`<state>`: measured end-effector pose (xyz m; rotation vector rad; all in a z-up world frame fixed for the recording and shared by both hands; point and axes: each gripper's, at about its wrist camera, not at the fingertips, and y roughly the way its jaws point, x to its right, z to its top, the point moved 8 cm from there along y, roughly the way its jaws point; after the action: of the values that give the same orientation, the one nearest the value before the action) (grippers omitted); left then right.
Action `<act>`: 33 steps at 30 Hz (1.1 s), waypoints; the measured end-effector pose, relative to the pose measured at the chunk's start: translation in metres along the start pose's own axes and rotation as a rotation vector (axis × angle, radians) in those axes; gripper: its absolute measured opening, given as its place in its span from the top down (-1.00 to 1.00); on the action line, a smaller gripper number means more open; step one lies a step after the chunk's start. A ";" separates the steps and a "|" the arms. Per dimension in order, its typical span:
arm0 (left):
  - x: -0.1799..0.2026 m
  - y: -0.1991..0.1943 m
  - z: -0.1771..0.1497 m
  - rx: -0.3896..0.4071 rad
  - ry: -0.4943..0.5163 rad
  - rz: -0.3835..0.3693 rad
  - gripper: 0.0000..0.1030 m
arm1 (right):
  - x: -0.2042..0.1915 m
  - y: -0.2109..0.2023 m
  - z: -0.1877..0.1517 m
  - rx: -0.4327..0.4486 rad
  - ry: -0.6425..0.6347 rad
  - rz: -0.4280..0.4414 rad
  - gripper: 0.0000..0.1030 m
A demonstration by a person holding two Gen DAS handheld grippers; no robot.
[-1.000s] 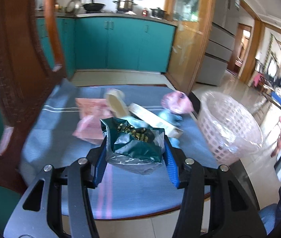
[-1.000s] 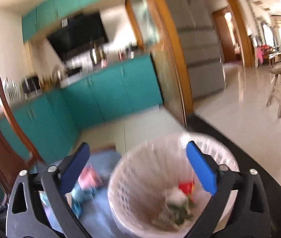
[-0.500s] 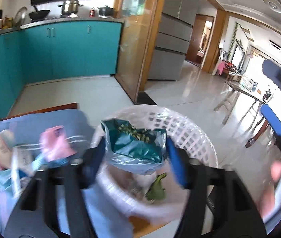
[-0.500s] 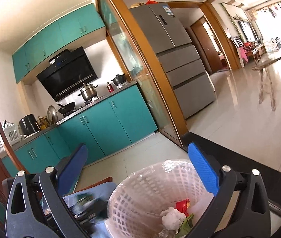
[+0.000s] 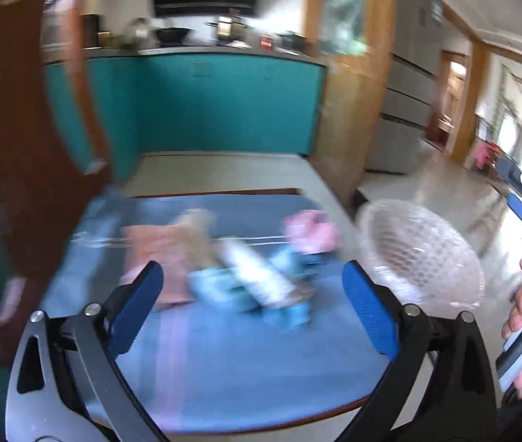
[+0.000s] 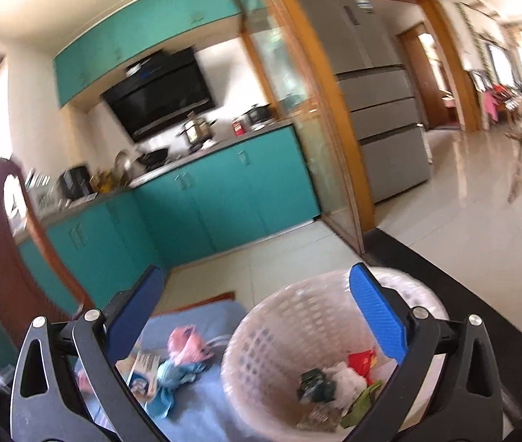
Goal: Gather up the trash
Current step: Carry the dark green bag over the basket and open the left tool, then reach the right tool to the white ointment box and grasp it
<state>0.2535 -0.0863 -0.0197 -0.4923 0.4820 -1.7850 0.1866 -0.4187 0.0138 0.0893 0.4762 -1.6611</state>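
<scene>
Holding nothing, left gripper [image 5: 251, 309] has its blue fingers [image 5: 369, 316] spread wide above the blue tablecloth [image 5: 246, 368]. Right gripper [image 6: 257, 316] likewise gapes with nothing between its fingers, hovering over the white mesh basket [image 6: 279, 335]. Basket contents: dark green foil bag [image 6: 314, 386], white crumpled wrapper [image 6: 345, 377], red wrapper [image 6: 362, 361], green scrap [image 6: 362, 403]. On cloth, left of basket: pink bag [image 5: 310, 234], light blue wrapper [image 6: 174, 370], white printed packet [image 5: 257, 274], pink sheet [image 5: 154, 258], all blurred.

Blue-clothed table [image 5: 246, 364] with wrappers [image 5: 246, 276], basket [image 5: 423, 258].
</scene>
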 end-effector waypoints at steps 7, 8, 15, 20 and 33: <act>-0.081 -0.013 -0.033 -0.004 -0.078 0.154 -0.93 | -0.083 0.003 -0.049 -0.125 -0.194 0.081 -0.92; -0.082 -0.011 -0.034 -0.013 -0.069 0.143 -0.93 | -0.092 0.004 -0.060 -0.157 -0.213 0.089 -0.92; -0.070 -0.010 -0.040 -0.041 -0.058 0.093 -0.93 | -0.137 0.010 -0.127 -0.365 -0.298 0.128 -0.92; -0.062 -0.008 -0.042 -0.050 -0.039 0.072 -0.93 | -0.137 0.013 -0.135 -0.376 -0.303 0.110 -0.92; -0.061 -0.008 -0.045 -0.066 -0.039 0.074 -0.93 | -0.138 0.017 -0.137 -0.379 -0.323 0.109 -0.92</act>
<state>0.2374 -0.0227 -0.0574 -0.5472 0.5265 -1.6899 0.1954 -0.2427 -0.0701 -0.4197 0.5198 -1.4200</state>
